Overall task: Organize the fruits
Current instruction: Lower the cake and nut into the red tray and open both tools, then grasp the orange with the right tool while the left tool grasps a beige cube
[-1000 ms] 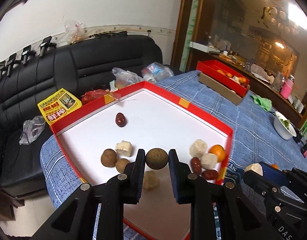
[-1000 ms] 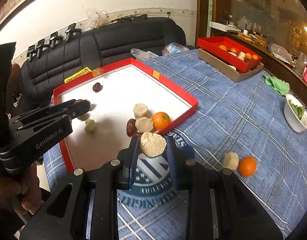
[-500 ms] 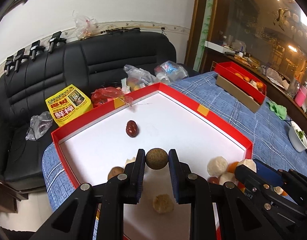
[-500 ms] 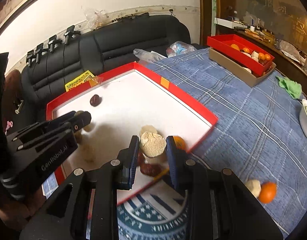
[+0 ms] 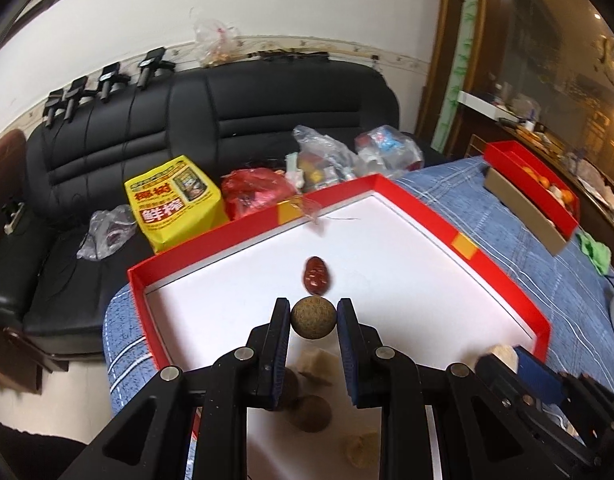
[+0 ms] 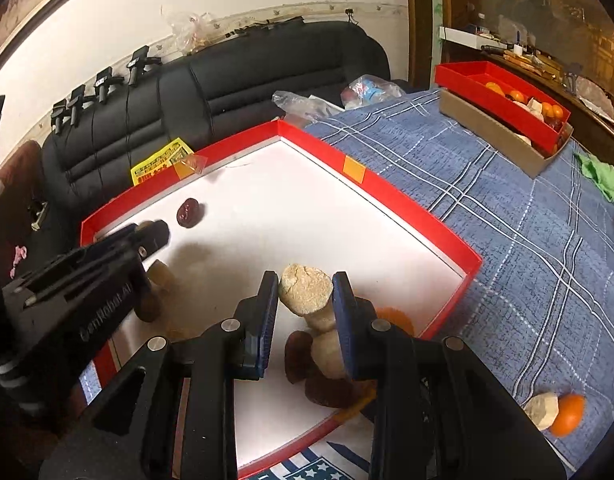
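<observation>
My left gripper (image 5: 313,317) is shut on a round brown fruit (image 5: 313,317), held above the white floor of the big red-rimmed tray (image 5: 503,276). A dark red date (image 5: 317,276) lies just beyond it. Under the fingers sit a pale lump (image 5: 317,364), a brown ball (image 5: 313,414) and a tan piece (image 5: 361,448). My right gripper (image 6: 305,289) is shut on a beige rough lump (image 6: 305,289) over the tray's near right corner. Below it lie pale lumps (image 6: 327,354), dark red dates (image 6: 299,354) and an orange (image 6: 395,318). The left gripper (image 6: 147,234) shows at the left of the right wrist view.
A pale lump (image 6: 541,410) and an orange (image 6: 569,410) lie loose on the blue plaid cloth (image 6: 507,208). A second red tray (image 6: 503,100) with fruit sits on a cardboard box at the far right. A black sofa (image 5: 235,120) with bags and a yellow packet (image 5: 175,200) stands behind the table.
Both grippers have travelled forward over the tray with their loads. The date has come close to the left fingers, and the right gripper's lump went from above the cloth to above the tray corner.
</observation>
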The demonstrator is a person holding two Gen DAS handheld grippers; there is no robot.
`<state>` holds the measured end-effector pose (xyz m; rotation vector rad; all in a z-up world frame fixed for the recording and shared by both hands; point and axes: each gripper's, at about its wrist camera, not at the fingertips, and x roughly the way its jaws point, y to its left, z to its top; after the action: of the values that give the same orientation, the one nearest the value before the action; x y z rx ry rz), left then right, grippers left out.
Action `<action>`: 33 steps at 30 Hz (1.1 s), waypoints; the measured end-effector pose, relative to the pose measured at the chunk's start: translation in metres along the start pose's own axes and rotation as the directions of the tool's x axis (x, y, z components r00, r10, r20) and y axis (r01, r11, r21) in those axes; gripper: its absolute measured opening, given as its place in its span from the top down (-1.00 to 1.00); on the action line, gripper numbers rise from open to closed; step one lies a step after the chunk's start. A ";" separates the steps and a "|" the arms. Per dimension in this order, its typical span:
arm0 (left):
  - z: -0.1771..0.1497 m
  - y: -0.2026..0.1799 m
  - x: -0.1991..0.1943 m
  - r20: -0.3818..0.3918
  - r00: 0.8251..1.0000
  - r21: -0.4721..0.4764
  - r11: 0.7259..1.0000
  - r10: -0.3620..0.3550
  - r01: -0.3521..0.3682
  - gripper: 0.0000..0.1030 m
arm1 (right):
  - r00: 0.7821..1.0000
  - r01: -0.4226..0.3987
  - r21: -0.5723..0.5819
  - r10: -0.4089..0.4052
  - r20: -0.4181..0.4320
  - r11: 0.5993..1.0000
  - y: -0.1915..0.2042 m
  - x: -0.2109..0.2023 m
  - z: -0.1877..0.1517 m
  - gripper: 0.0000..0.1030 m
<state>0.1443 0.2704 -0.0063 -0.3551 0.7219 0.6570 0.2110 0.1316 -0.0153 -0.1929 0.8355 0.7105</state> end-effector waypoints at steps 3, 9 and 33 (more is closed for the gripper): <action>0.002 0.008 0.010 -0.045 0.998 -0.034 0.998 0.044 -0.046 0.53 | 1.000 0.008 -0.001 -0.008 -0.019 1.000 -0.002 0.004 -0.001 0.47; 0.001 0.018 0.009 -0.106 0.993 -0.073 0.995 0.057 -0.065 -0.27 | 0.999 0.038 -0.031 -0.039 -0.017 0.999 0.002 -0.007 0.000 -0.16; -0.075 -0.093 -0.089 -0.034 0.975 0.182 0.958 -0.220 0.222 -0.30 | 0.964 0.258 0.226 -0.265 0.000 0.939 -0.172 -0.130 -0.120 -0.15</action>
<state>0.1190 0.1249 0.0112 -0.2642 0.7371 0.3726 0.1892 -0.1135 -0.0192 -0.0867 0.8358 0.3648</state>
